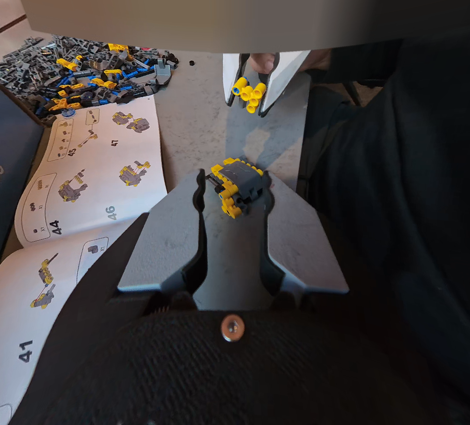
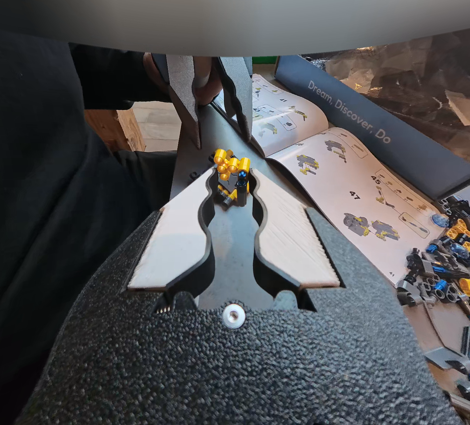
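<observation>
grey left gripper [image 1: 234, 181] jaws sit parted around a grey-and-yellow brick assembly [image 1: 237, 185] resting on the table [image 1: 193, 120] near its edge, while beyond it white right gripper [image 1: 248, 107] jaws clench a yellow connector cluster [image 1: 249, 93] aloft.

Right claw [image 2: 231, 173] grips a yellow connector piece [image 2: 230, 165].

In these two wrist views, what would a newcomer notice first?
The yellow connector between the fingers of the right hand-held gripper, above the grey table. Nearer, a grey-yellow model sits at the left hand-held gripper, beside an open booklet and a parts pile.
</observation>
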The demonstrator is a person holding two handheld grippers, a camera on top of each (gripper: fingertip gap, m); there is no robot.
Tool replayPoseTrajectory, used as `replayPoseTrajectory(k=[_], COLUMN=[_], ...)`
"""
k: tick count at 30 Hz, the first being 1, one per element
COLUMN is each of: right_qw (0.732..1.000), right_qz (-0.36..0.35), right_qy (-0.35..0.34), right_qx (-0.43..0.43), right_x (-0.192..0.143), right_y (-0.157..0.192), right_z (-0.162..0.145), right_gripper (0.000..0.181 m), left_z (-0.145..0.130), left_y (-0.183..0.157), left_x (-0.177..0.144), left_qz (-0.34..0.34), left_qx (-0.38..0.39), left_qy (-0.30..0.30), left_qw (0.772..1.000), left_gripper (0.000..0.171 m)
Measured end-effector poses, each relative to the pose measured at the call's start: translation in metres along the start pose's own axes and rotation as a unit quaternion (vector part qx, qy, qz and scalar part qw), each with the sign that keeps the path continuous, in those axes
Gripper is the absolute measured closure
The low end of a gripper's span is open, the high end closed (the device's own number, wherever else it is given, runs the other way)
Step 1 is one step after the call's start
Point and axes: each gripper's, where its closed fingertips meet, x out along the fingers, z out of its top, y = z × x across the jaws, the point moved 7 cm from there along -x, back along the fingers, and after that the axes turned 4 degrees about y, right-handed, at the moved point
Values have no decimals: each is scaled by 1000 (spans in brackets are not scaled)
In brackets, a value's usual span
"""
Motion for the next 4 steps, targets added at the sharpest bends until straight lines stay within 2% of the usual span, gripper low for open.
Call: replayPoseTrajectory(k=[4], right_qw=[1000], right_qz=[4], right_qy=[4], right_qx=[10], right_x=[1], right_y=[-4], right_z=[-1], right_gripper=[159], left_z=[2], left_y=[3], left_x=[0], left_qz=[-16], left_qx=[-12], left_qy=[-8], left_qw=[1000], left_gripper=[132])
